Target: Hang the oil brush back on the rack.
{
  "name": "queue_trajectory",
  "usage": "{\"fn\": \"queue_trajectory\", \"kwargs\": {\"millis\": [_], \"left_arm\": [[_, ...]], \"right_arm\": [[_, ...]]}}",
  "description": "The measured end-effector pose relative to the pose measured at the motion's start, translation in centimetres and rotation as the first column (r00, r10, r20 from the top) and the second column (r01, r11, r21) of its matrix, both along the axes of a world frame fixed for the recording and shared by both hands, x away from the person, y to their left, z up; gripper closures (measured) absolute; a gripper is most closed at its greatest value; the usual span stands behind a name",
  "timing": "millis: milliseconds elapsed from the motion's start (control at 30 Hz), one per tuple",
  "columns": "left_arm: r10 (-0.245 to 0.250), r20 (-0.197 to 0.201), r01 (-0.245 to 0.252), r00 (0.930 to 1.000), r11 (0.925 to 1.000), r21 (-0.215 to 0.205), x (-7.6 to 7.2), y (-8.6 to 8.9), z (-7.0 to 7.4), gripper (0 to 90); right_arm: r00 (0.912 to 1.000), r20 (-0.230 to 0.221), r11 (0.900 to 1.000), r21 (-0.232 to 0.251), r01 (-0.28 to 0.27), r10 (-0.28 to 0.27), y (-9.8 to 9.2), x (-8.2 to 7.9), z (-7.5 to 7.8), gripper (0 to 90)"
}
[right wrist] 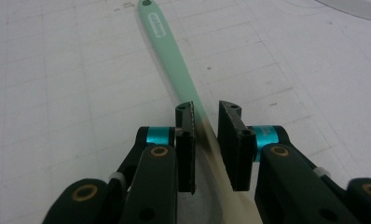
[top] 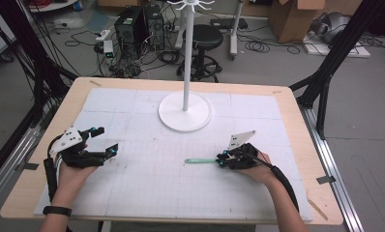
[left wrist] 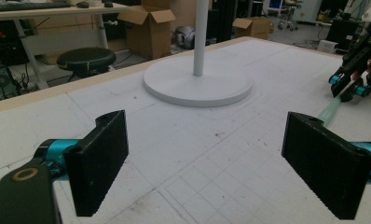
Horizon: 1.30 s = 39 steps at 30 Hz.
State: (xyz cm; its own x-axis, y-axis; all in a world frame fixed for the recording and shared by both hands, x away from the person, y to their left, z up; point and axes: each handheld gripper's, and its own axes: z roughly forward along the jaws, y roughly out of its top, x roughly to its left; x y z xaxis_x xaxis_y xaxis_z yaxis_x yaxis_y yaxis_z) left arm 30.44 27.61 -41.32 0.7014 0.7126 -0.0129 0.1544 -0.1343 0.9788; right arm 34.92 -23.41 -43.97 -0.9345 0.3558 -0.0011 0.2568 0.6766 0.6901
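Note:
A mint-green utensil handle point(top: 200, 160) lies flat on the white gridded mat, pointing left. My right gripper point(top: 221, 160) sits at its right end. In the right gripper view the handle point(right wrist: 167, 42) runs away between the two jaws of that gripper point(right wrist: 206, 109), which stand close on either side with a thin gap still showing. My left gripper point(top: 106, 141) rests at the left of the mat, wide open point(left wrist: 207, 119) with nothing between its pads. The left gripper view shows the right gripper point(left wrist: 344, 88) and the handle point(left wrist: 330, 112) farther off at the right.
A white stand with a round base point(top: 185, 112) and a tall pole stands at the back middle of the mat point(top: 147, 193); it is also in the left gripper view point(left wrist: 197, 86). A black stool, cables and cardboard boxes lie on the floor beyond the table.

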Motion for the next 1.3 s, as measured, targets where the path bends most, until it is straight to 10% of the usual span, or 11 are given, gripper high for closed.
{"fn": "queue_trajectory", "kwargs": {"millis": [800, 1300], "left_arm": [[0.002, 0.001, -0.002, 1.0000, 1.0000, -0.002, 0.0, 0.1, 0.0, 15.2], [-0.002, 0.001, 0.002, 1.0000, 1.0000, -0.005, 0.0, 0.1, 0.0, 15.2]], "right_arm": [[0.9995, 0.008, 1.000, -0.009, 0.029, -0.029, 0.1, -0.3, 0.3, 83.2], [0.9850, 0.086, 0.976, 0.172, 0.133, -0.150, -1.8, -0.4, 3.4, 83.1]]}}
